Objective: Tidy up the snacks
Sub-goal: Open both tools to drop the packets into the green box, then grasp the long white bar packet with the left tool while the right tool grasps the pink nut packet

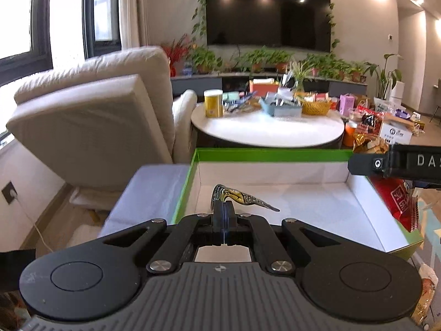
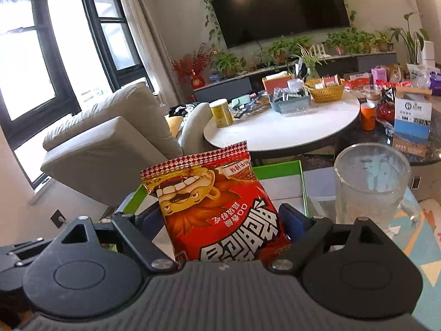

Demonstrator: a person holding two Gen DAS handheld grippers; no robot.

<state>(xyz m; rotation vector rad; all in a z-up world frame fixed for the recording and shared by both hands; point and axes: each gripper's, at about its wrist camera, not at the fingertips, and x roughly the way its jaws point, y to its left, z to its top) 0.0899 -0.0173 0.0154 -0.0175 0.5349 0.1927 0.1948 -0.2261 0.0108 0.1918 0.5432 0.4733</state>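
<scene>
Setting: a home living room. Ahead of the hand-held gripper, a large wall-mounted television (image 1: 268, 13) hangs above a low media console (image 1: 270, 81) lined with potted plants (image 1: 259, 58). A cream upholstered armchair (image 1: 96, 110) stands ahead-left beside dark-framed windows (image 1: 41, 19). A round white coffee table (image 1: 267, 129), directly ahead, carries household packages.

Each gripper, the left gripper (image 1: 223, 215) and the right gripper (image 2: 224, 218), is built from black linkage arms, silver screws, round black discs and a ribbed grey housing; blue pads (image 2: 292, 218) are seen on the right.
</scene>
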